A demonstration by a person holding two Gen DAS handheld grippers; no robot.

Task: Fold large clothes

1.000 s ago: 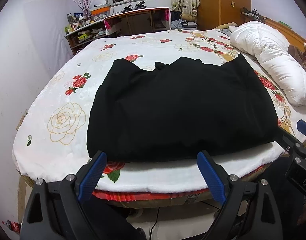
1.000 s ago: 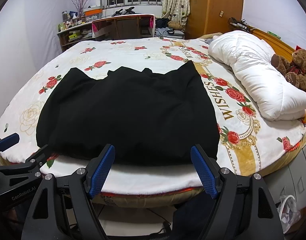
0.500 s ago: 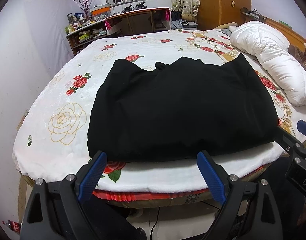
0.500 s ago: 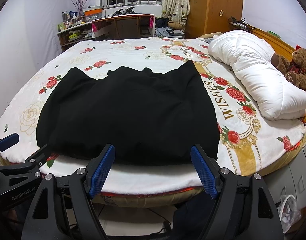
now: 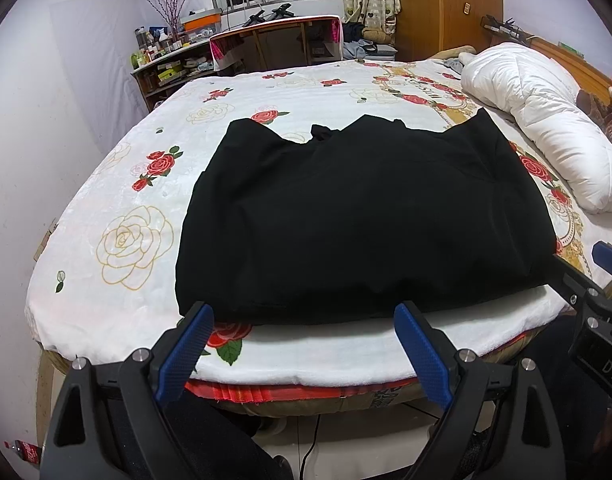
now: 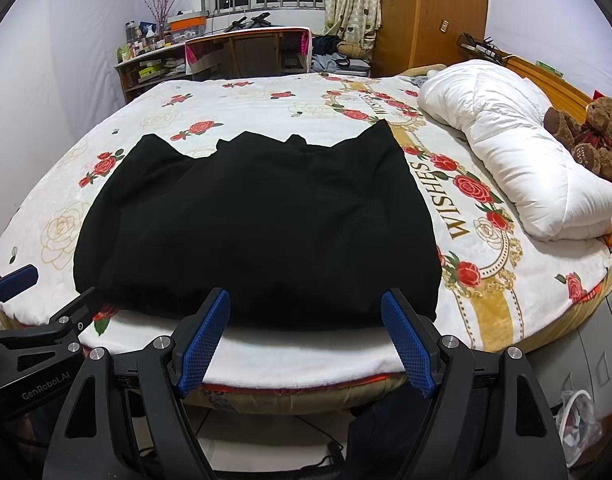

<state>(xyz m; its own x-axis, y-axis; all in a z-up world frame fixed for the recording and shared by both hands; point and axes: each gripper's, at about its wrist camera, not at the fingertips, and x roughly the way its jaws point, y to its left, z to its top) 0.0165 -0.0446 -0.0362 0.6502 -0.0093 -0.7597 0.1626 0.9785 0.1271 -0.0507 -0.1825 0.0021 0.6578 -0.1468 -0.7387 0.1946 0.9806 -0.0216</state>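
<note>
Left wrist view: one black garment [image 5: 361, 220] lies folded flat on the rose-print bed [image 5: 118, 208], near its front edge. The left tool [image 5: 304, 354] hovers just short of it, blue pads spread apart, gripping nothing. One white duvet [image 5: 545, 120] sits at right.

Right wrist view: the right tool [image 6: 306, 344] (also spread wide, empty) faces the same garment [image 6: 262, 232]. One teddy bear [image 6: 589, 132] sits beside the duvet [image 6: 513, 160]. Nothing has shifted since the earlier frames.

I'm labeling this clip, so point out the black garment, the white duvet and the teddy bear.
black garment [image 6: 258, 232], right wrist view, middle of the cloth.
white duvet [image 6: 513, 148], right wrist view, middle of the roll.
teddy bear [image 6: 597, 124], right wrist view, its head.
</note>
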